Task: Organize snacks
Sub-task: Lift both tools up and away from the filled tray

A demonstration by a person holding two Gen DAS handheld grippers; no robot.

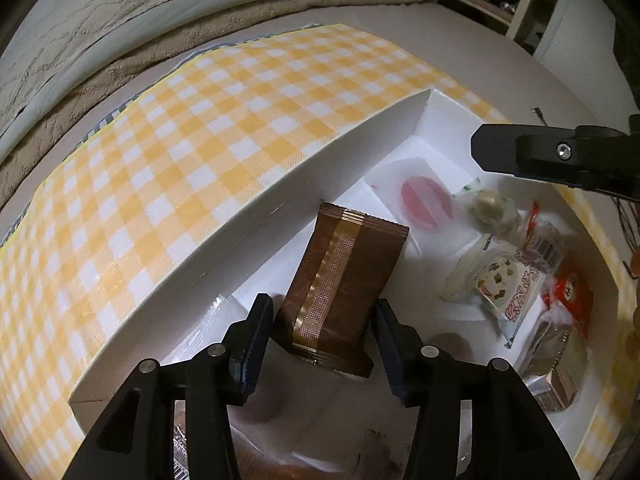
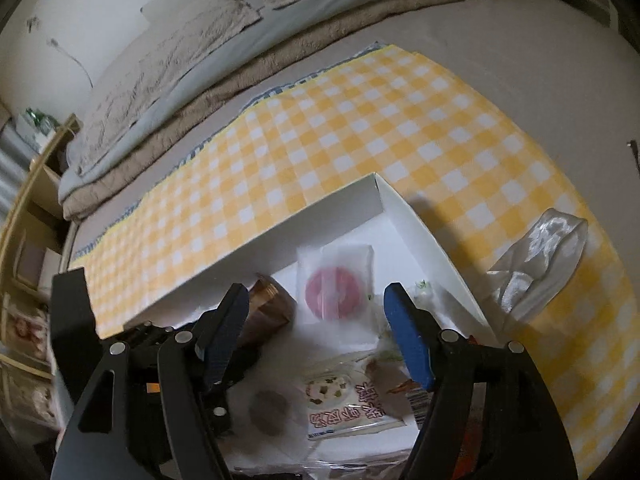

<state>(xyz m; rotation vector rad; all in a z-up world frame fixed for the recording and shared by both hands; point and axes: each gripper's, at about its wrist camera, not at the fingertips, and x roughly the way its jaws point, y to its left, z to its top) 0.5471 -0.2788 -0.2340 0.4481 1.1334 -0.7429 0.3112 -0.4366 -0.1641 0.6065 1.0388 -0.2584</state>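
Observation:
A white cardboard box point(image 1: 248, 236) lies on a yellow checked cloth point(image 1: 200, 120) and holds several snacks. In the left wrist view my left gripper point(image 1: 322, 340) is open around a brown foil packet point(image 1: 340, 284) that stands inside the box; the jaws do not press it. A pink round sweet in clear wrap point(image 1: 426, 200), a white cookie packet point(image 1: 500, 280) and a red packet point(image 1: 568, 292) lie to the right. My right gripper point(image 2: 316, 336) is open and empty above the box, over the pink sweet point(image 2: 334, 284) and the cookie packet point(image 2: 344, 404).
A shiny silver packet point(image 2: 536, 260) lies on the cloth point(image 2: 360, 128) outside the box point(image 2: 280, 232), to the right. Folded bedding point(image 2: 200, 64) lies beyond the cloth. Wooden shelves point(image 2: 28, 216) stand at far left. The right gripper's body point(image 1: 560, 156) reaches over the box's far end.

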